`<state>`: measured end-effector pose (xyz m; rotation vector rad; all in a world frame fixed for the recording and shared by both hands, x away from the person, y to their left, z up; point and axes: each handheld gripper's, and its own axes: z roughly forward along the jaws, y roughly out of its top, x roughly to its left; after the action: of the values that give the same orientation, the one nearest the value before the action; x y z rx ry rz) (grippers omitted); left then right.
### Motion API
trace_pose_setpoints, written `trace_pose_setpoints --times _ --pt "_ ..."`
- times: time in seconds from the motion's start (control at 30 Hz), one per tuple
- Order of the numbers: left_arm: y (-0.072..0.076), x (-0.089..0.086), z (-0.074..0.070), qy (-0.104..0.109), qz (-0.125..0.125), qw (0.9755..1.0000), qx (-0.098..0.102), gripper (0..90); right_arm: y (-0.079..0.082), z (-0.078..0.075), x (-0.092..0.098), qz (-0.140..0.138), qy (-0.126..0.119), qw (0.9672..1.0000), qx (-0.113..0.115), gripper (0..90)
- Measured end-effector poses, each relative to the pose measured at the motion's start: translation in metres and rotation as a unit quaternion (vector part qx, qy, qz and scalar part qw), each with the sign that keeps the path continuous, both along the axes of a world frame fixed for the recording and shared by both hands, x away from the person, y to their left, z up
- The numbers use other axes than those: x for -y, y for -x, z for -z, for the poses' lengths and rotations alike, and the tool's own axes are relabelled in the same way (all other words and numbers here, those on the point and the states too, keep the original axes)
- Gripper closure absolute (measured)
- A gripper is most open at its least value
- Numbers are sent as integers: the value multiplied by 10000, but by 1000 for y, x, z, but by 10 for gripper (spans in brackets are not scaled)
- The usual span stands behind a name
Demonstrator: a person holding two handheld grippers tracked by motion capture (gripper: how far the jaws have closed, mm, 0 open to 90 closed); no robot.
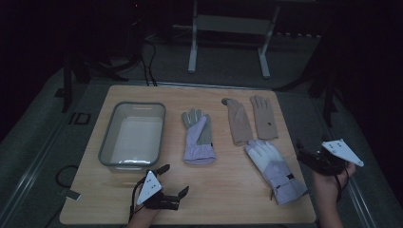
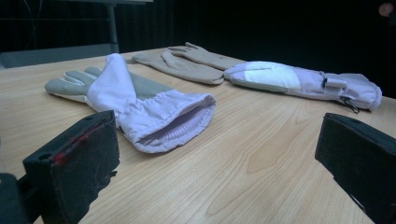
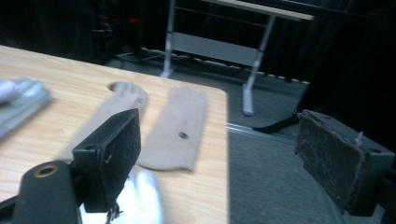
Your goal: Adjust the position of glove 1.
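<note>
Two released grippers near gloves laid out on a wooden desk

In the high view the left gripper [image 1: 173,179] sits at the lower centre of the frame, jaws spread and holding nothing, just below the lilac-and-grey glove [image 1: 198,137], whose cuff opening faces it in the left gripper view [image 2: 140,105]. The right gripper [image 1: 300,151] hovers at the right edge of the desk [image 1: 228,199], jaws also apart and ungrasping, beside the lilac-and-white glove [image 1: 274,168] lying diagonally at lower right. Two tan gloves [image 1: 252,118] lie side by side in the upper right, and show between the right gripper's jaws in its own view [image 3: 175,128]. A clear plastic bin [image 1: 107,142] stands at the left of the desk
</note>
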<state>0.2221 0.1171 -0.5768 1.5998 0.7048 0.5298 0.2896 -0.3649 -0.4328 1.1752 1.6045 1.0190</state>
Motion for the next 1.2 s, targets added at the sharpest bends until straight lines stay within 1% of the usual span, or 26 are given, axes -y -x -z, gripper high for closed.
trace_pose_setpoints --times 0.03,0.07,0.1,0.13,0.2,0.27,0.33,0.4,0.5,0.57,0.67,0.7,0.8,0.87,0.9,0.97,1.0,1.03,1.1,1.13,1.2 --pt "0 0 0 -5 9 10000 0 2 -3 -3 -3 -119 -89 9999 -86 181" --pt "0 0 0 -12 19 10000 0 2 -6 -6 -7 -203 -219 9995 -130 214" --pt "0 1 0 -24 13 10000 -1 2 -9 -8 -11 -298 -288 9991 -131 220" --pt "0 1 0 -15 9 10000 5 2 -11 -11 -16 -363 -266 9989 -151 218" --pt "0 1 0 -68 22 10000 32 2 -18 -16 -27 -478 -164 9985 -205 198" --pt "0 1 0 -53 33 10000 33 2 -23 -20 -39 -599 -109 9979 -225 175" --pt "0 1 0 -39 35 10000 32 2 -27 -24 -50 -836 -150 9960 -291 134" --pt "0 1 0 -27 38 10000 27 2 -31 -26 -62 -929 -33 9952 -316 126" --pt "1 1 0 -42 50 10000 32 2 -38 -28 -79 -1119 -59 9927 -441 118" --pt "0 1 0 -44 57 10000 30 2 -43 -28 -91 -1195 40 9916 -497 117" --pt "0 1 0 -39 63 10000 36 2 -51 -27 -109 -1401 85 9881 -623 117" --pt "0 1 0 -39 63 10000 37 2 -54 -27 -114 -1516 76 9862 -660 117" --pt "1 1 0 -32 63 10000 43 2 -61 -24 -132 -1731 96 9823 -714 117" --pt "1 1 0 -27 69 10000 44 2 -65 -21 -143 -1791 110 9808 -760 117" --pt "1 1 0 -26 72 10000 42 2 -67 -20 -149 -1870 94 9791 -792 116" --pt "1 1 0 -27 79 10000 47 2 -70 -18 -161 -1930 111 9776 -828 117" --pt "1 1 0 -24 89 9999 46 2 -72 -16 -167 -2017 78 9755 -881 117" --pt "1 1 0 -24 104 9999 44 2 -74 -15 -173 -2079 30 9740 -903 117" --pt "1 1 0 -32 114 9999 61 2 -77 -12 -184 -2183 61 9720 -869 117" --pt "1 1 0 -13 112 9999 56 2 -79 -10 -190 -2246 78 9711 -803 117" --pt "1 0 0 -1 117 9999 43 2 -83 -7 -201 -2355 63 9682 -838 119"
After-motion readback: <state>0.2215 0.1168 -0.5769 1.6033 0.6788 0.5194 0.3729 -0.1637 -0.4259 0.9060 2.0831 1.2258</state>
